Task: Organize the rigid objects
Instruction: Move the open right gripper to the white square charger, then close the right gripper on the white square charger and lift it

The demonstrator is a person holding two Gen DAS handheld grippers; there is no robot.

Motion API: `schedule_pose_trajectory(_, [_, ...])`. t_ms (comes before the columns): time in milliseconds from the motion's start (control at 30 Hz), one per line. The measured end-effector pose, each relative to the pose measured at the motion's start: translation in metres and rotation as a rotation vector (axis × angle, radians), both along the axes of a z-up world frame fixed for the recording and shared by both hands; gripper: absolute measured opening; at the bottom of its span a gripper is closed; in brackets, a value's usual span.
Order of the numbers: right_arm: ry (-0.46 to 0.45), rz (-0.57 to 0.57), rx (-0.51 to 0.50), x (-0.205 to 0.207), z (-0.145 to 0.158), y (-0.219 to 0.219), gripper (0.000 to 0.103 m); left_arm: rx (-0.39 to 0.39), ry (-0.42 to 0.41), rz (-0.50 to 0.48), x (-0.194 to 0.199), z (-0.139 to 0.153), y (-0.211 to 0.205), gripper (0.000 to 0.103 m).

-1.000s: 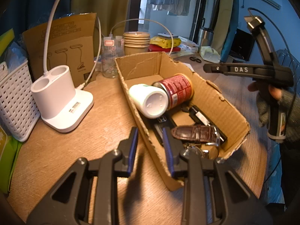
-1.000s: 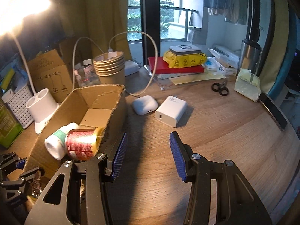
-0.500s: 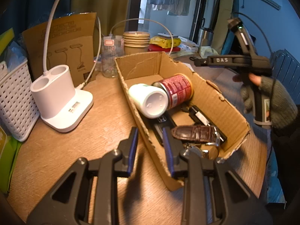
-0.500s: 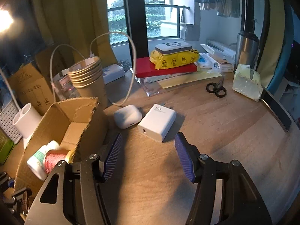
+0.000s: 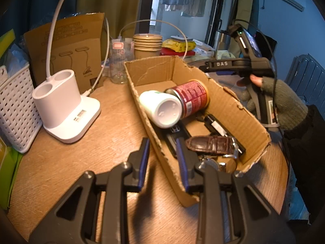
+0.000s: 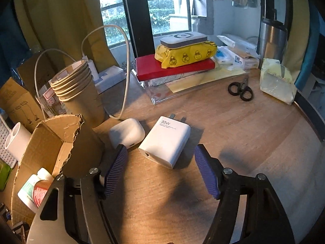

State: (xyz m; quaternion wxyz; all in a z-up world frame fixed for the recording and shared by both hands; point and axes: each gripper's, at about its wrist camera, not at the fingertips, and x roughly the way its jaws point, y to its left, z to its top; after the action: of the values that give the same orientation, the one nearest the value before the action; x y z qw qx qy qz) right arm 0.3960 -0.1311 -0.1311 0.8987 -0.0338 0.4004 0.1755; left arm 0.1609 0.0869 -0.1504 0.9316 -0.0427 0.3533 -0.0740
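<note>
A cardboard box (image 5: 229, 105) lies on the wooden table and holds a white bottle (image 5: 162, 109), a red can (image 5: 193, 97), a brown watch strap (image 5: 211, 144) and dark flat items. My left gripper (image 5: 161, 162) is shut on the box's near side wall, one pad outside and one inside. In the right wrist view a white charger (image 6: 166, 140) and a white earbud case (image 6: 127, 133) lie on the table just right of the box (image 6: 52, 126). My right gripper (image 6: 160, 152) is opening. The charger's near end sits between its fingertips, and the pads stay clear of it.
Stacked paper cups (image 6: 79, 89) and a looping white cable (image 6: 126, 71) stand behind the earbud case. Scissors (image 6: 240, 90), a red book stack (image 6: 174, 67) and a steel flask (image 6: 272, 38) are farther back. A white lamp base (image 5: 61, 105) and white basket (image 5: 14, 107) sit left of the box.
My right gripper has moved away from the box and up to the charger, and its jaws have widened. The left gripper and the box have stayed still.
</note>
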Motion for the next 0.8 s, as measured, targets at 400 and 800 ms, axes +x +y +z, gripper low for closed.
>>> schedule_pose_trajectory(400, [0.020,-0.018,-0.012,0.020,-0.010,0.004,0.073,-0.001,0.000,0.000,0.000,0.000,0.000,0.029])
schedule_pose_trajectory(800, [0.037,-0.033,-0.043,0.031,-0.020,0.010,0.073,-0.001,0.000,0.000,0.000,0.000,0.000,0.029])
